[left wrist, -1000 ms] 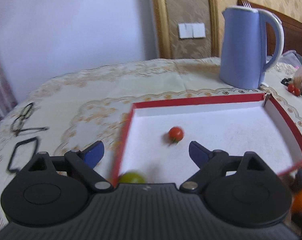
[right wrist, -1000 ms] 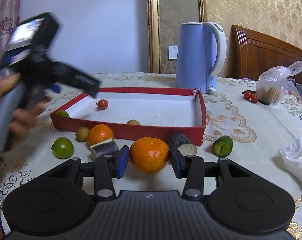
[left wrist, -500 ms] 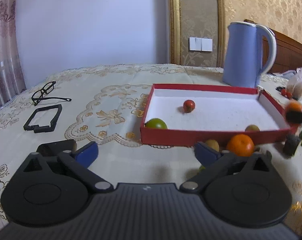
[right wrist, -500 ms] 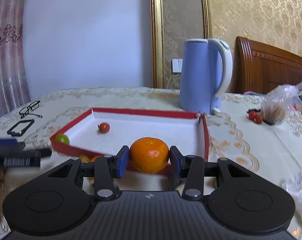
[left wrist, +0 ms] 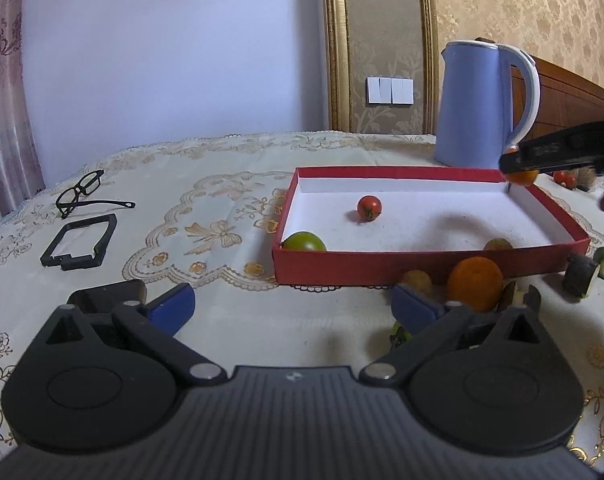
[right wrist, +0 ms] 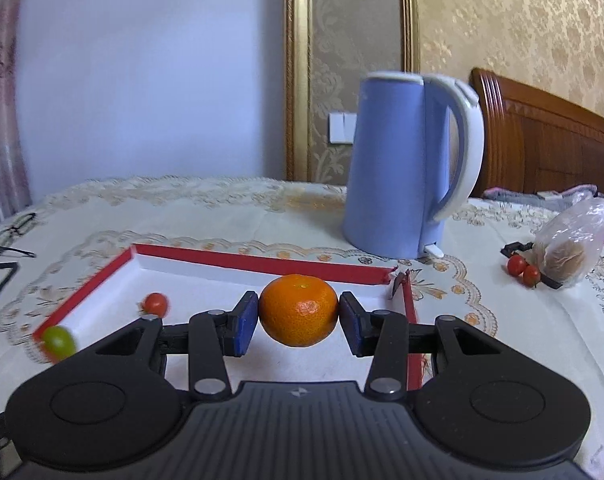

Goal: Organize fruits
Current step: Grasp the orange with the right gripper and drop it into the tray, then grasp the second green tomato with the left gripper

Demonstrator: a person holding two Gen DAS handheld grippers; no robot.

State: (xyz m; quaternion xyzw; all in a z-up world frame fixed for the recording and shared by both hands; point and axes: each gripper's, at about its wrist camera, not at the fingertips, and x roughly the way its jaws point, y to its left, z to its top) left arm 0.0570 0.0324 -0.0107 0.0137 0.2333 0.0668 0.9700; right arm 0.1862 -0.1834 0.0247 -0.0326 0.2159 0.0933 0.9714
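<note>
One orange (right wrist: pixel 298 310) sits clamped between the right gripper (right wrist: pixel 298 322) pads above the tray (right wrist: pixel 261 265), so lower it well inside the rim before releasing, while the left gripper (left wrist: pixel 291 306), wide open and empty, waits just outside.

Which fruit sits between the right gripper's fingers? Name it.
A mandarin orange, clamped between the fingers of the right gripper above the red tray, shown in the right wrist view.
</note>
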